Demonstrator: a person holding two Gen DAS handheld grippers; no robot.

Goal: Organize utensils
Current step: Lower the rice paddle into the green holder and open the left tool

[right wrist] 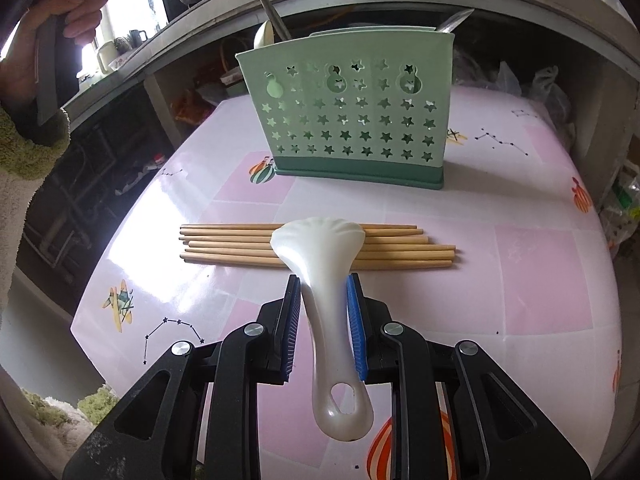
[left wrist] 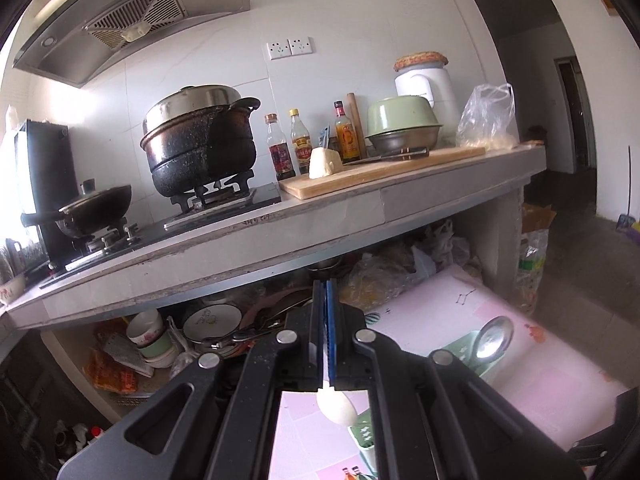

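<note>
My right gripper (right wrist: 324,320) clamps the neck of a white rice paddle (right wrist: 320,264), whose head lies over the wooden chopsticks (right wrist: 224,244) in a row just short of the green utensil holder (right wrist: 344,120) on the pink tablecloth (right wrist: 520,264). My left gripper (left wrist: 327,320) is pinched tight on a white spoon (left wrist: 336,406), above the holder (left wrist: 362,432).

rice paddle (right wrist: 320,248): glossy pearly white plastic | chopsticks (right wrist: 224,242): matt pale wood | utensil caddy (right wrist: 344,120): matt green plastic, star-perforated | desk cover (right wrist: 540,280): shiny smooth pink vinyl | spoon (left wrist: 493,338): polished metal | sleeve (right wrist: 28,152): fuzzy green cloth
</note>
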